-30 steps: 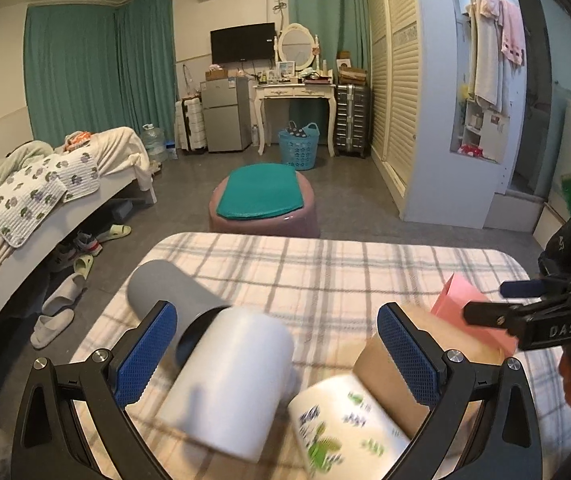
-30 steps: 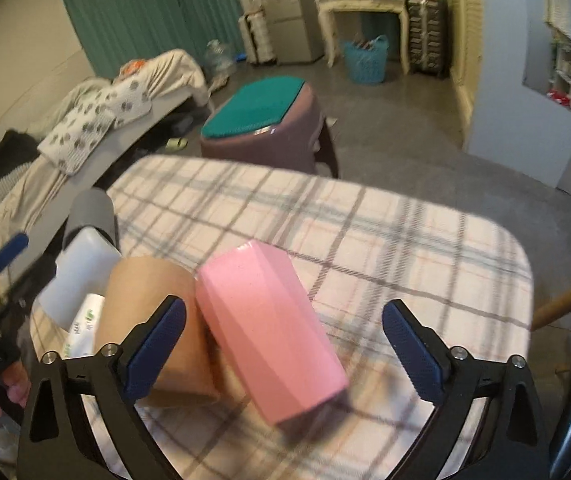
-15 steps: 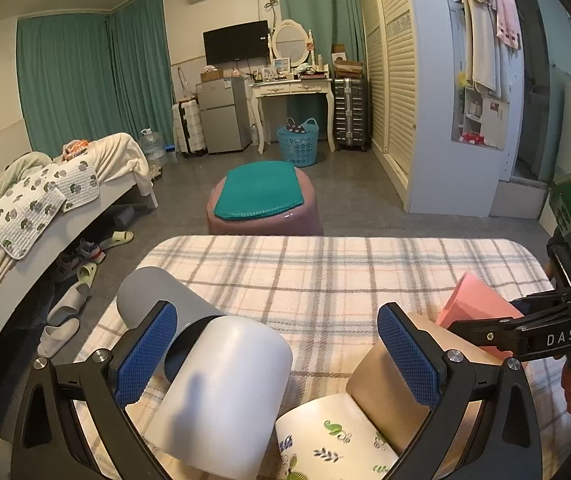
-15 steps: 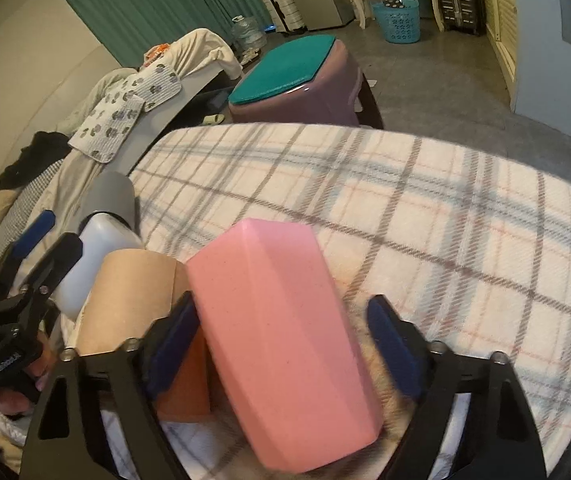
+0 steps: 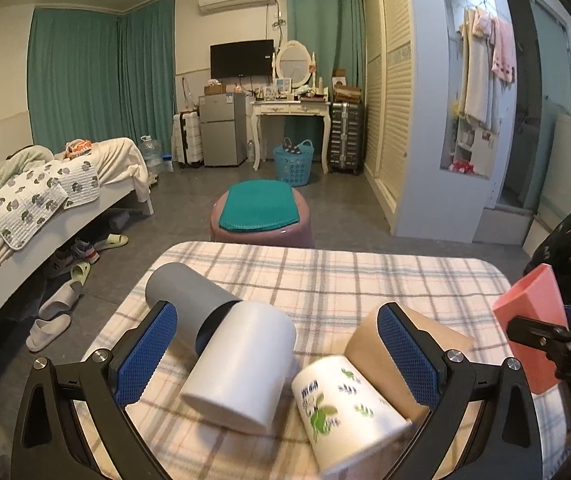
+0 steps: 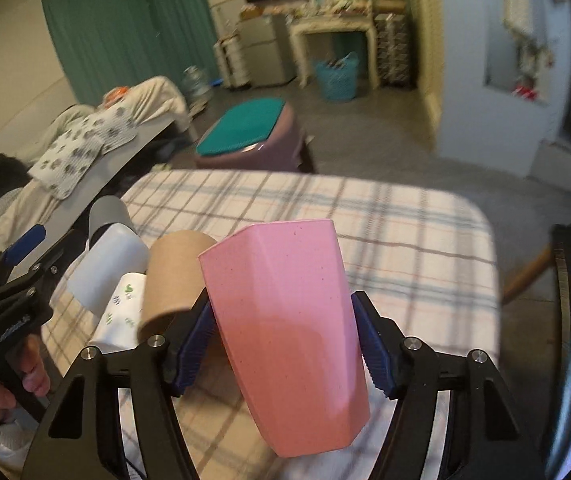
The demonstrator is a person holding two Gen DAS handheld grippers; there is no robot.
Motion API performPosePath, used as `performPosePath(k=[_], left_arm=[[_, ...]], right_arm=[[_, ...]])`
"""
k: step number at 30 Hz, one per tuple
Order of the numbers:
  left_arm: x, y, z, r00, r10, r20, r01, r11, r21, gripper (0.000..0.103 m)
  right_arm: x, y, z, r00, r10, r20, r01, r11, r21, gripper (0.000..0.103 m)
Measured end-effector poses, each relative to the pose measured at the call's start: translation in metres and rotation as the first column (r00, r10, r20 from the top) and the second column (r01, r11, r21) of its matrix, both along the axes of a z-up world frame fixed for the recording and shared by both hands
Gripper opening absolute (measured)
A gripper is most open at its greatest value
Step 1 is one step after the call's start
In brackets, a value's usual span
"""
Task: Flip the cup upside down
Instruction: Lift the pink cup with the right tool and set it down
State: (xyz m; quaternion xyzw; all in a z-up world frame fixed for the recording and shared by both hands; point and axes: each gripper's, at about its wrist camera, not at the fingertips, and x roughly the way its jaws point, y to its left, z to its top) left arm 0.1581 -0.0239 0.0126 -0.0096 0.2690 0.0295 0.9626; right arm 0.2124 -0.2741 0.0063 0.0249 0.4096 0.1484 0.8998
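Observation:
My right gripper (image 6: 283, 344) is shut on a pink faceted cup (image 6: 285, 320) and holds it lifted above the plaid table (image 6: 405, 232). The cup also shows at the right edge of the left wrist view (image 5: 533, 332). My left gripper (image 5: 273, 348) is open and empty, low over the table. Between its fingers lie a white cup (image 5: 241, 364) and a white cup with green leaf print (image 5: 345, 400), both on their sides. A grey cup (image 5: 181, 296) and a brown cup (image 5: 369, 344) lie beside them.
The table wears a plaid cloth (image 5: 345, 276). A pink stool with a teal cushion (image 5: 261, 216) stands beyond its far edge. A bed (image 5: 25, 208) runs along the left, with slippers (image 5: 53, 312) on the floor.
My right gripper has closed on the pink cup and lifted it off the table, tilting it more upright. My left gripper has stayed open and drawn back slightly.

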Motion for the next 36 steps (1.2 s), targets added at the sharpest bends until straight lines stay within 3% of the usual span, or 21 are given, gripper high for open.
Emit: performPosePath(k=[6, 15, 18, 26, 36], left_arm=[[-0.031, 0.004, -0.007, 0.999, -0.046, 0.005, 0.046, 0.998, -0.043, 0.103], [-0.063, 0.007, -0.030, 0.994, -0.105, -0.008, 0.105, 0.993, -0.047, 0.103], [-0.069, 0.011, -0.040, 0.994, -0.109, -0.021, 0.108, 0.993, -0.044, 0.103], [-0.066, 0.018, -0.050, 0.995, -0.083, -0.058, 0.080, 0.996, -0.050, 0.103], [-0.053, 0.007, -0.057, 0.993, -0.077, -0.094, 0.077, 0.997, 0.001, 0.103]], right_arm=[[-0.060, 0.020, 0.011, 0.995, -0.075, 0.062, 0.078, 0.995, -0.057, 0.066], [-0.101, 0.041, -0.024, 0.978, -0.210, 0.016, 0.210, 0.978, 0.001, 0.065], [-0.103, 0.048, -0.039, 0.976, -0.215, 0.012, 0.216, 0.976, -0.008, 0.064], [-0.095, 0.054, -0.040, 0.978, -0.205, 0.044, 0.207, 0.977, -0.042, 0.064], [-0.056, 0.042, -0.058, 0.971, -0.234, -0.040, 0.234, 0.972, -0.012, 0.062]])
